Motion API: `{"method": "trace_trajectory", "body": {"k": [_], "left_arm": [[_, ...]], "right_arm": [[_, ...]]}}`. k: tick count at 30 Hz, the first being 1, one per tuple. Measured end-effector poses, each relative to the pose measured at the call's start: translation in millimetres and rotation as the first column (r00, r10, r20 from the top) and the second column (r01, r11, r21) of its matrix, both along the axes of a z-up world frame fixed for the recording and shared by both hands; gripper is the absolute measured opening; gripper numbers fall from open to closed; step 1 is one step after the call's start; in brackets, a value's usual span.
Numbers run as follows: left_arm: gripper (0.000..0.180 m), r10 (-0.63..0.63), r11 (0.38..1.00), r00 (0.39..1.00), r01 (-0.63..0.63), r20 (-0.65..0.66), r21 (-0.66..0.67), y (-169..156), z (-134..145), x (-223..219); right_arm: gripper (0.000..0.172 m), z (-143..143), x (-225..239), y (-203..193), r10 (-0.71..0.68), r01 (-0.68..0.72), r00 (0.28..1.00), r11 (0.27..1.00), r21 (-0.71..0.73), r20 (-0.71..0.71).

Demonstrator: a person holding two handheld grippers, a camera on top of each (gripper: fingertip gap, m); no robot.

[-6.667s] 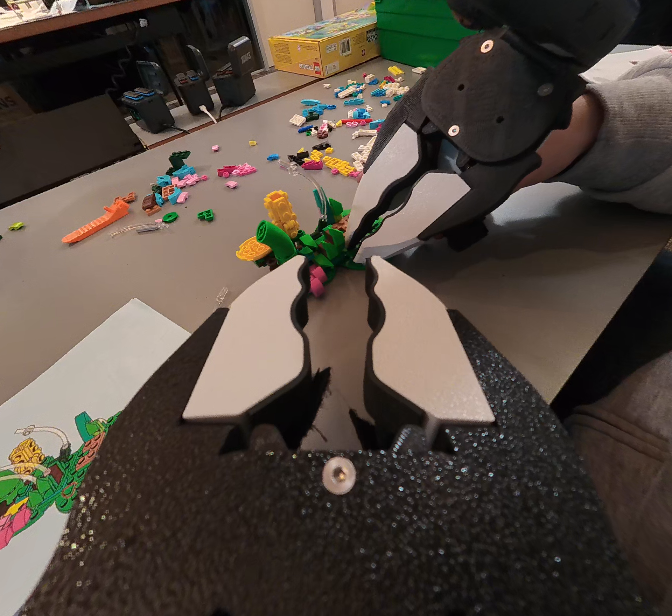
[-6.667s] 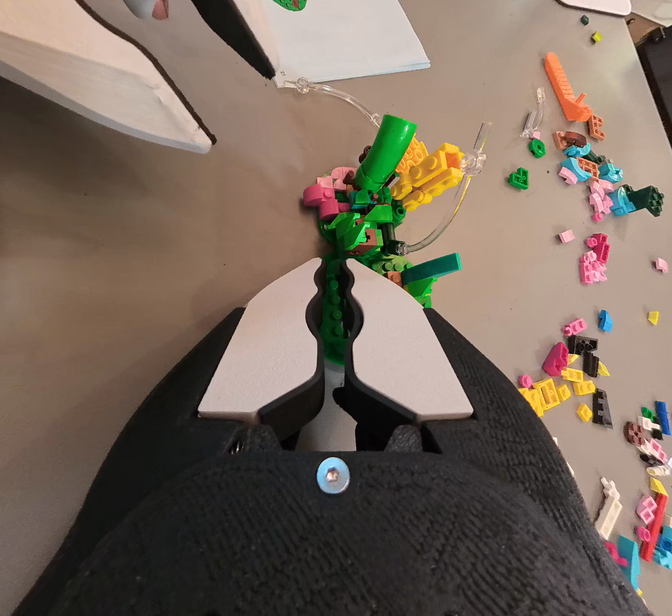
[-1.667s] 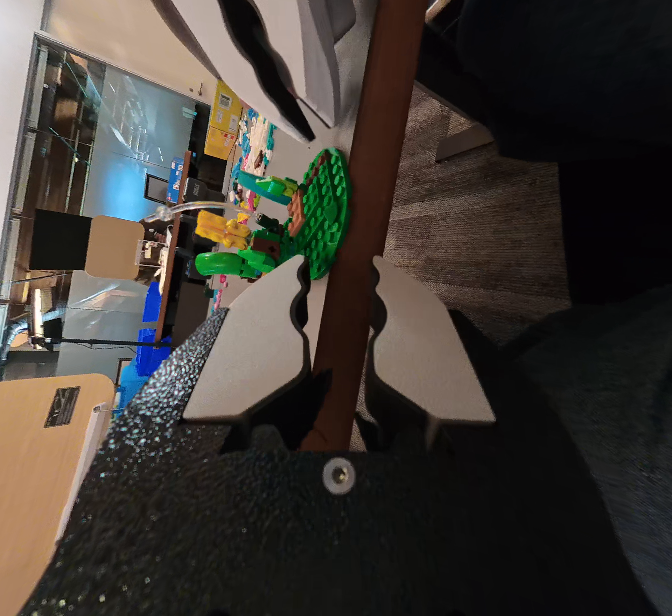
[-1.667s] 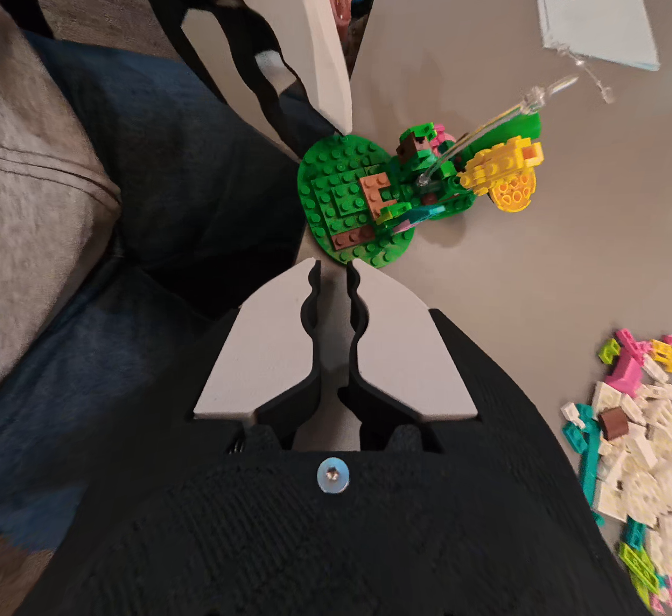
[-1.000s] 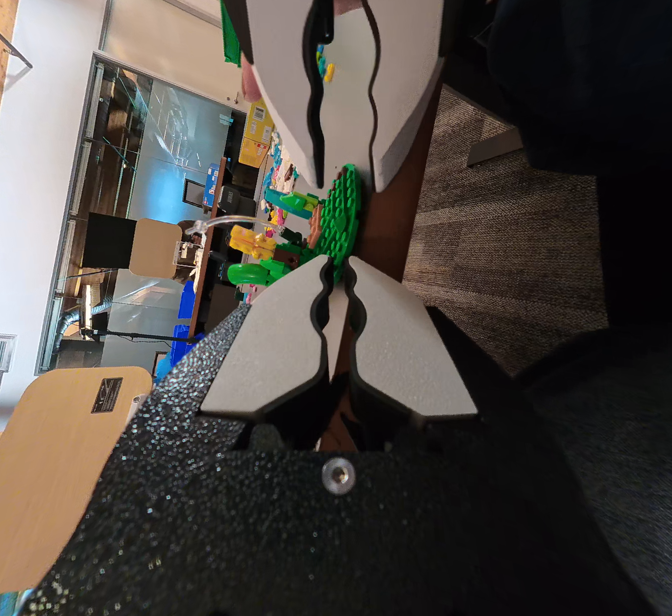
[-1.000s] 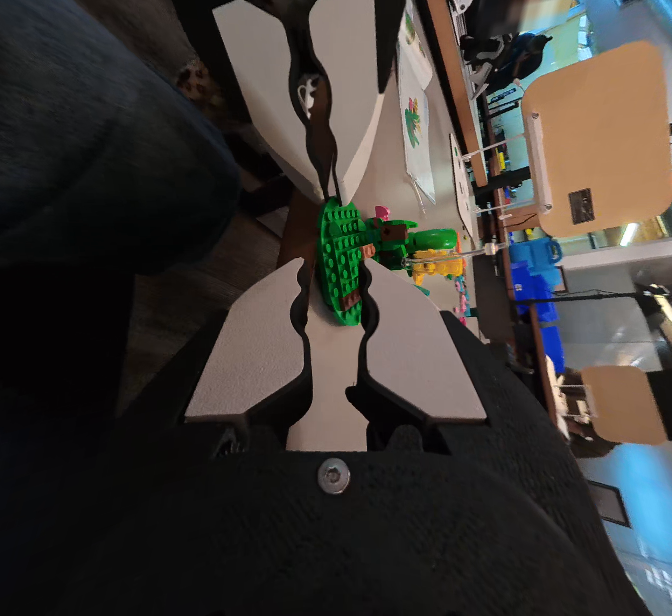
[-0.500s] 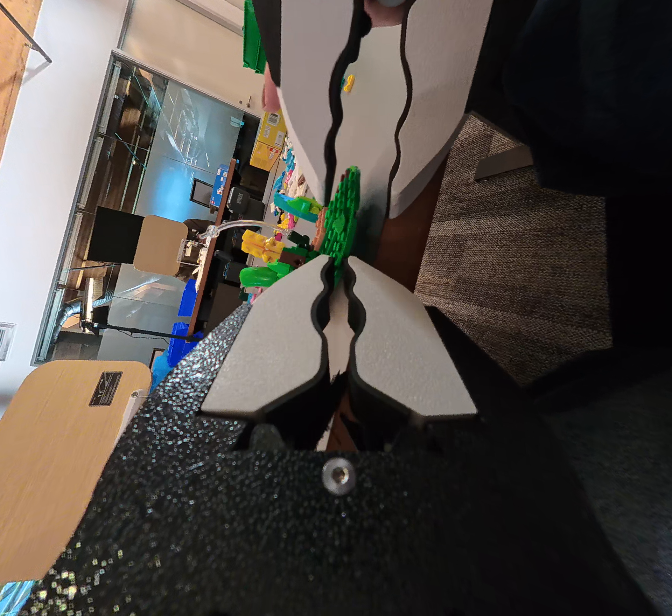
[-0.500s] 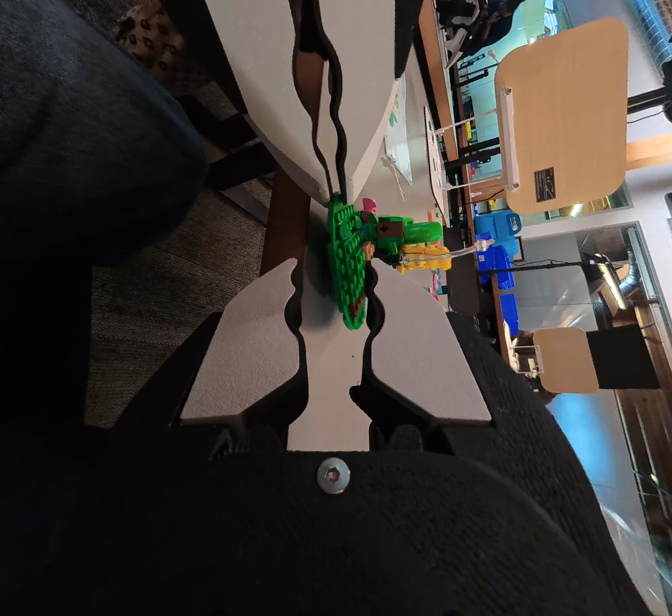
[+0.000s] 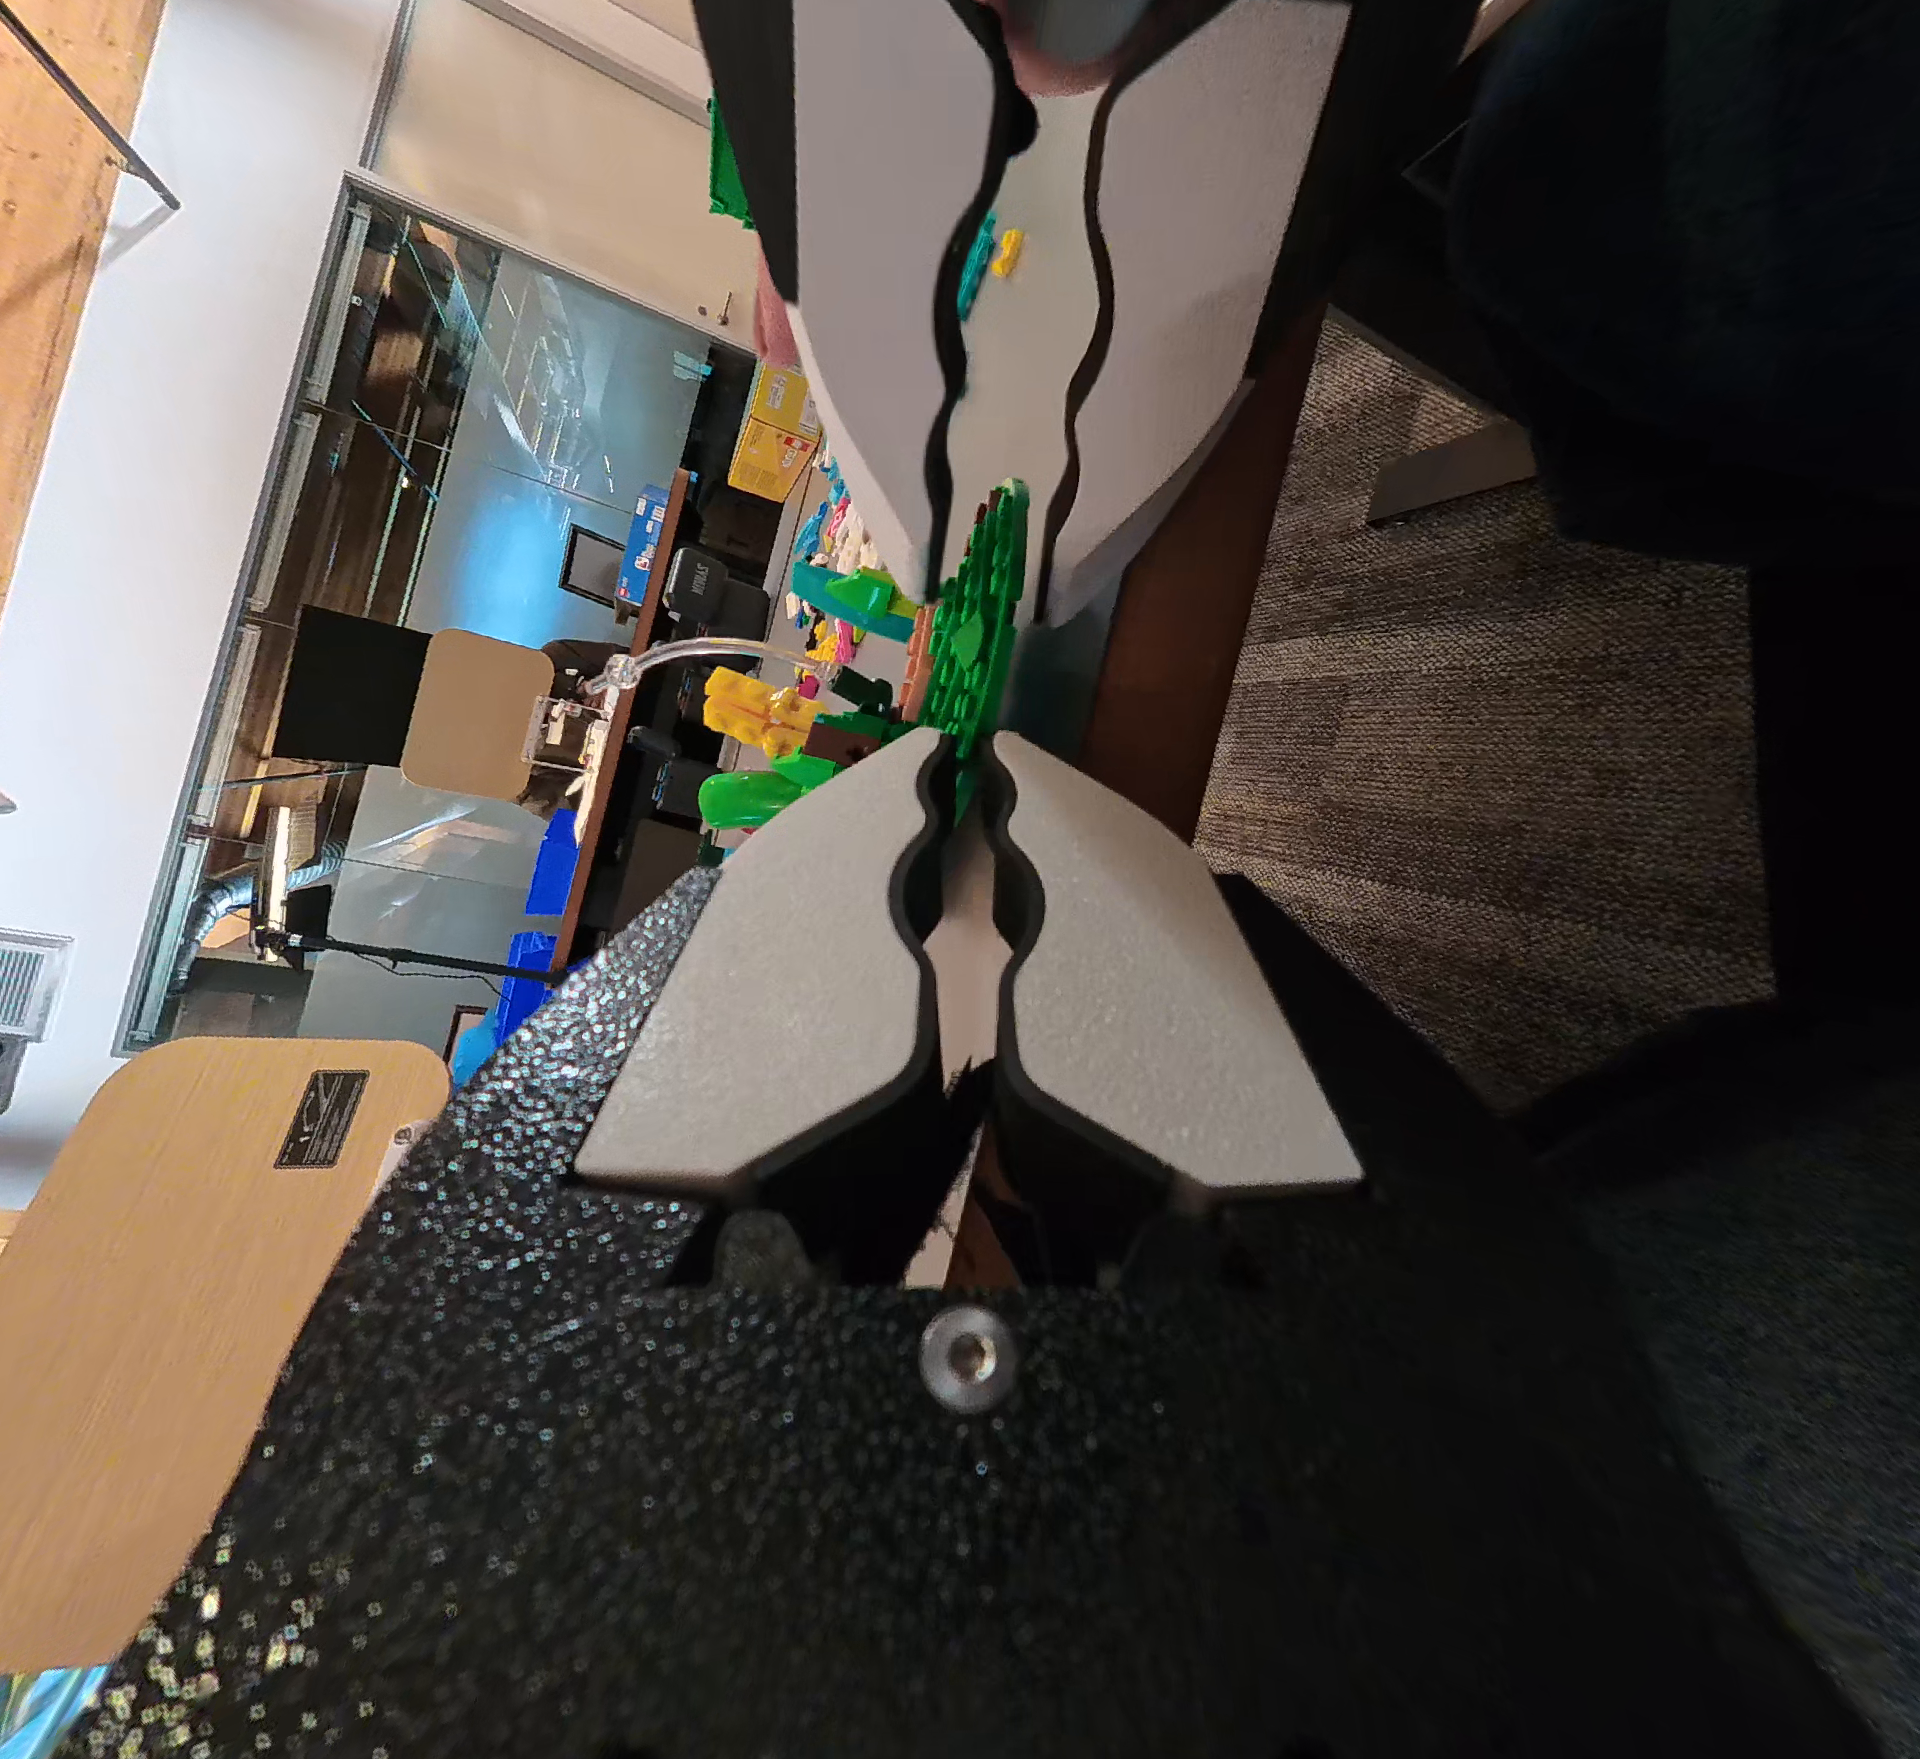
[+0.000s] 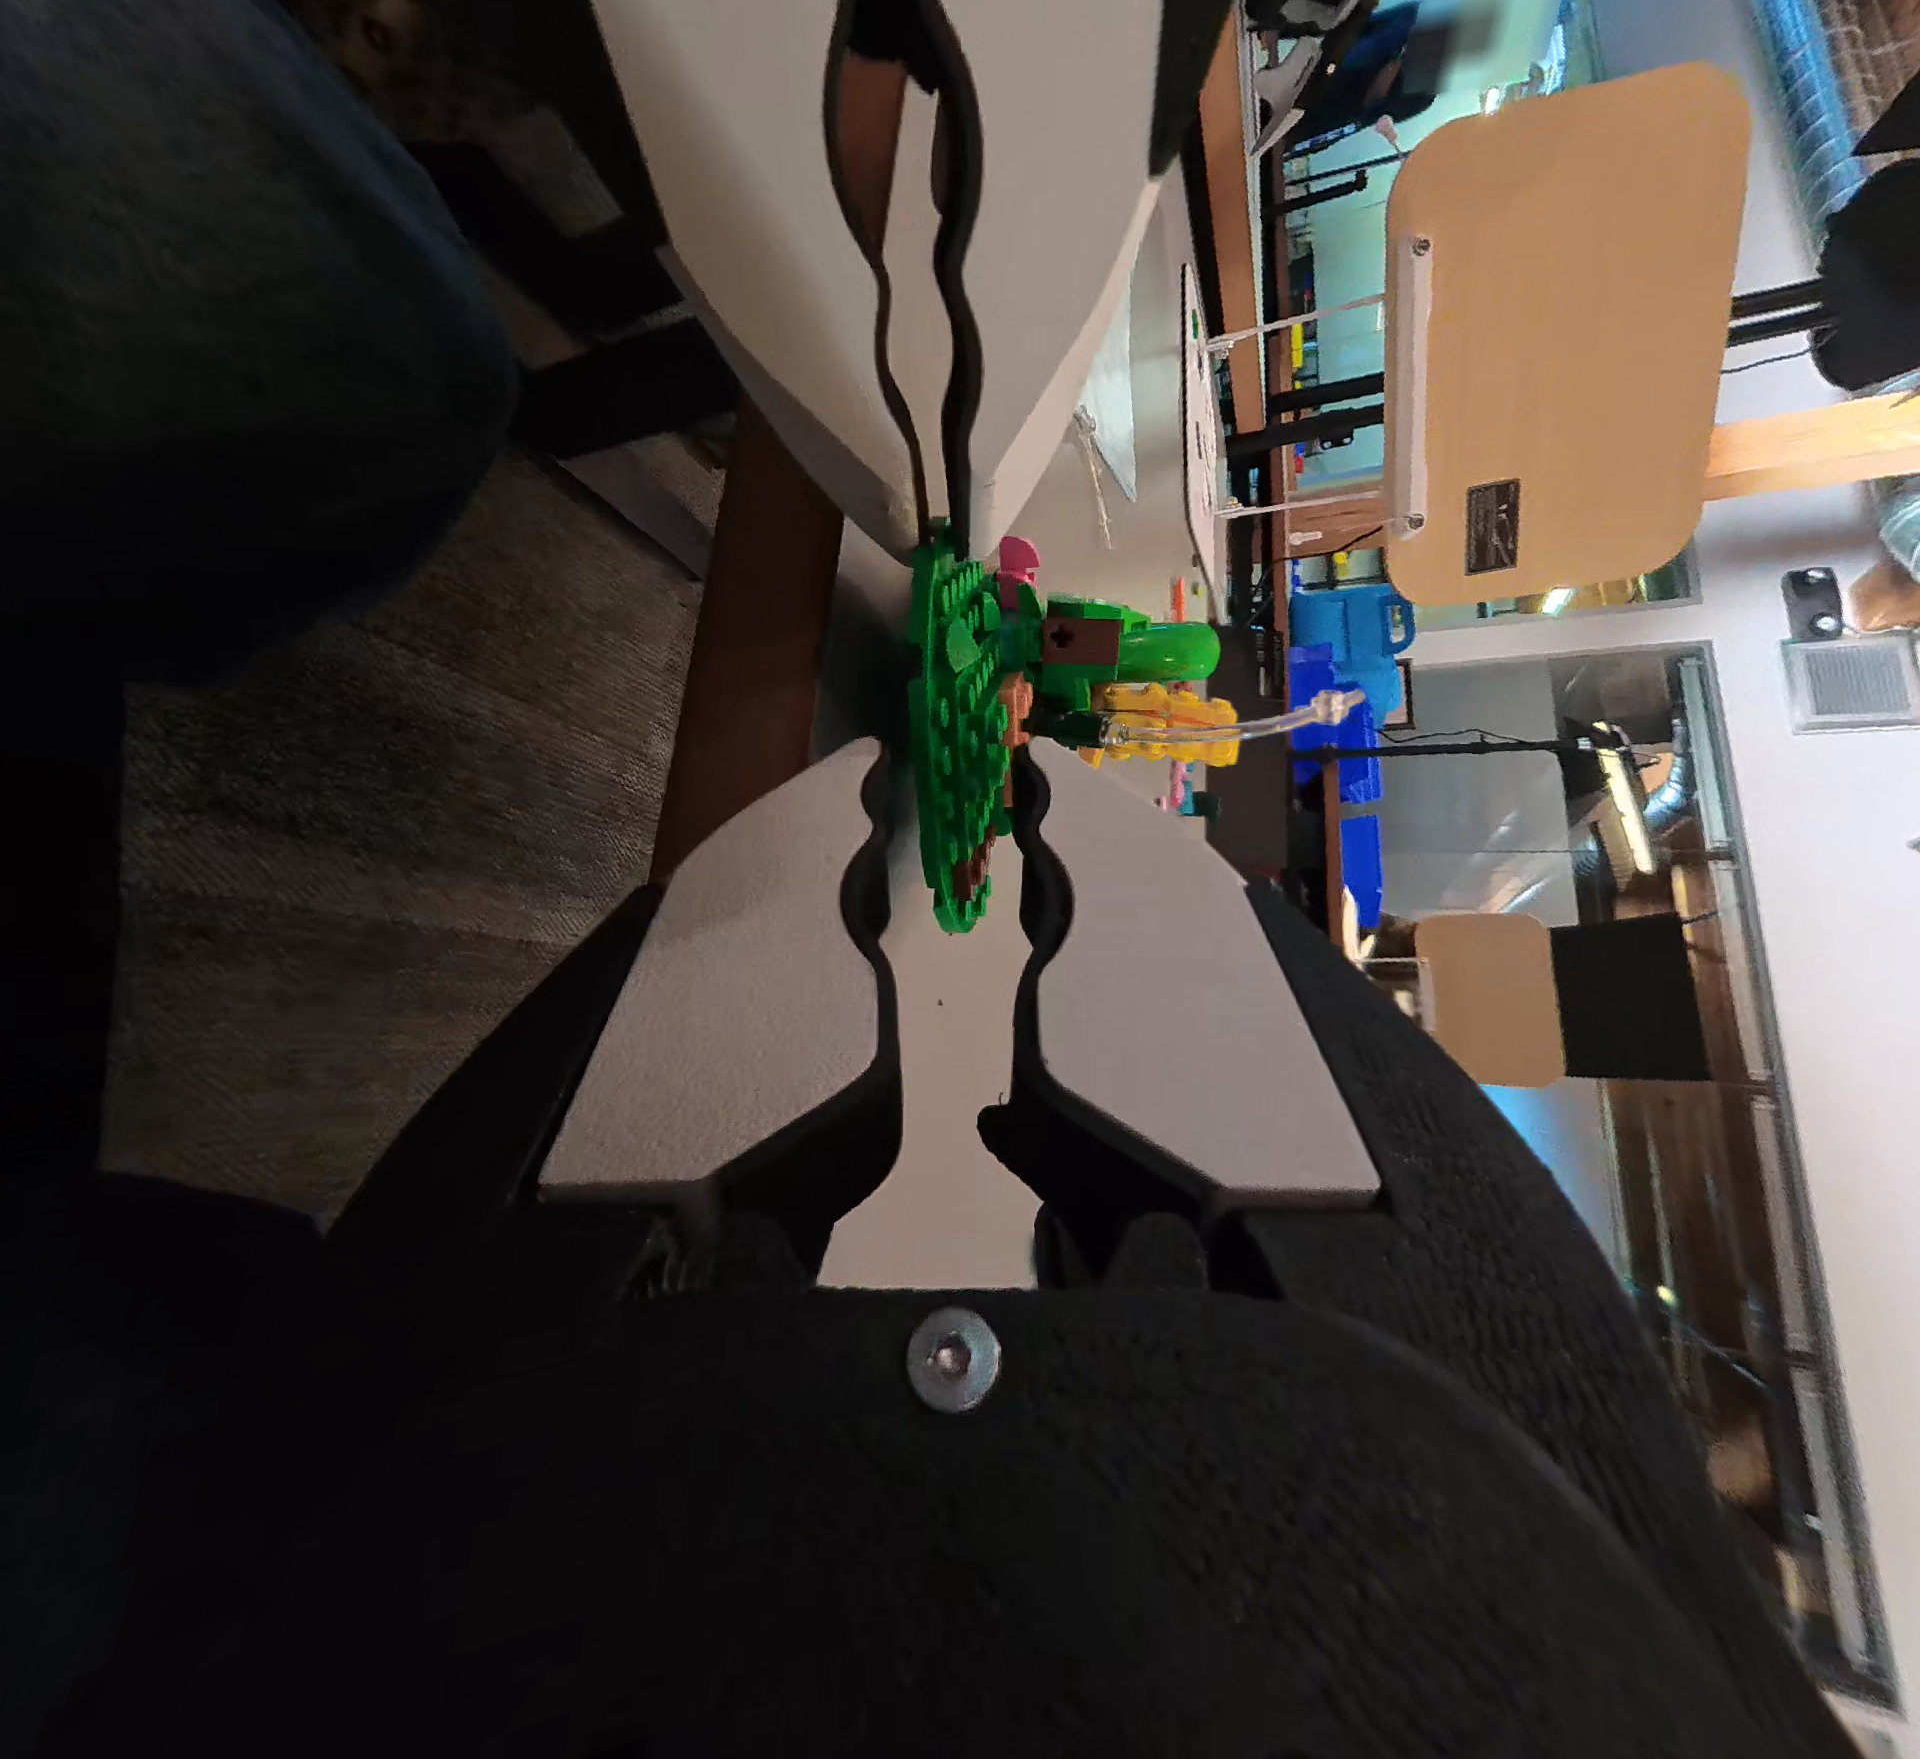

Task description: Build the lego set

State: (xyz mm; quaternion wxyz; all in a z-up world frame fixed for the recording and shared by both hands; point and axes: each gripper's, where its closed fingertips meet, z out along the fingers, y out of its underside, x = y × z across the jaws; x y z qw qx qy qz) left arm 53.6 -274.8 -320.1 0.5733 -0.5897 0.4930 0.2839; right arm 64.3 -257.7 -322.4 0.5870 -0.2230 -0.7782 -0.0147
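Left gripper clamped on near rim of green round baseplate, plate on edge at table edge. Right gripper jaws straddle opposite rim, gap visible, not pinching. Close right squarely on rim, clear of yellow flower.

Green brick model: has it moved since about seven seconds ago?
Yes. The green brick model sat well in on the table then; now its round base overhangs the near table edge, clamped by the left gripper, the right gripper's fingers open around its other side.
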Motion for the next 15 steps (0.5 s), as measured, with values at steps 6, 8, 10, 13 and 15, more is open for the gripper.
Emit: {"method": "trace_trajectory", "body": {"k": [6,8,10,13,15], "left_arm": [[0.004,-0.011,1.0,1.0,0.011,-0.016,0.001,-1.0,-2.4,2.3],[0.004,-0.014,1.0,1.0,0.014,-0.025,0.006,-1.4,-3.0,2.9],[0.004,-0.015,1.0,0.999,0.016,-0.031,0.016,-1.8,-2.7,3.2],[0.014,-0.003,1.0,1.0,0.003,-0.028,0.028,-0.4,-1.7,1.6],[0.021,0.016,1.0,0.999,-0.016,-0.031,0.014,2.2,-4.4,-1.8]], "right_arm": [[0.013,-1.5,-0.5,1.2,0.004,-0.002,1.0,0.995,0.104,-0.013],[0.012,-1.5,-0.1,0.9,0.007,-0.005,1.0,0.992,0.123,-0.018],[0.012,-0.7,0.1,0.6,0.012,-0.008,1.0,0.991,0.134,-0.029],[0.011,0.9,0.2,0.5,0.018,-0.011,0.999,0.989,0.145,-0.046],[0.01,2.1,0.2,0.5,0.021,-0.013,0.998,0.989,0.149,-0.057]]}}
